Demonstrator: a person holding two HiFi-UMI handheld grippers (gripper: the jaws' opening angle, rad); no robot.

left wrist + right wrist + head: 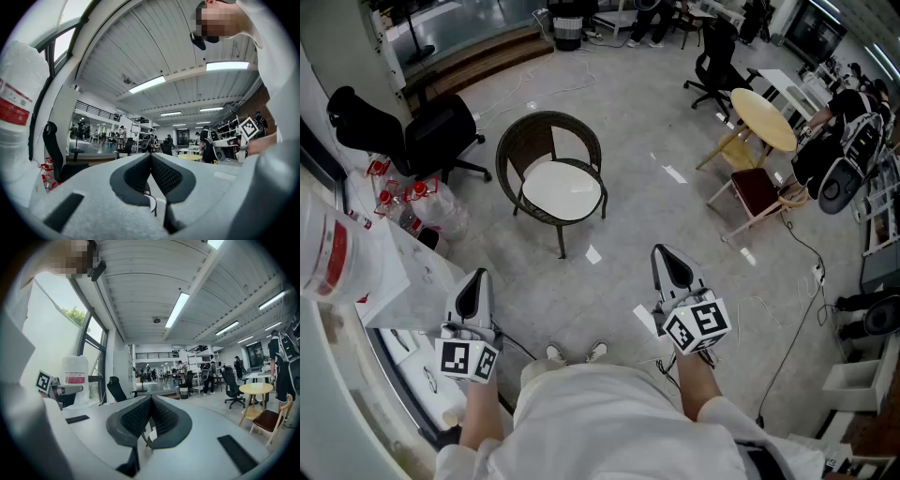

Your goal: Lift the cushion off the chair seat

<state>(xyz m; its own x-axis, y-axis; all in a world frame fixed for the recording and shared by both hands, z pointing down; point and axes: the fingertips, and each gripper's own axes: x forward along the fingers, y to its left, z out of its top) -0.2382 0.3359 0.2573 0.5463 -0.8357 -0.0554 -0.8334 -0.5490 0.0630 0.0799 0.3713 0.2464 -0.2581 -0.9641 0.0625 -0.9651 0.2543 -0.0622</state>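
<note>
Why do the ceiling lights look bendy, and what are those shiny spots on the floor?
Left gripper view: the wide lens curves the ceiling and its lights, with black corners and a washed-out window. Right gripper view: same bending, light strip slanted. Head view: the spots are glare on the glossy floor, right of the chair.

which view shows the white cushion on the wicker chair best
Head view: the whole cushion lies in plain sight on the chair seat. Both gripper views show only a small white sliver of it.
</note>
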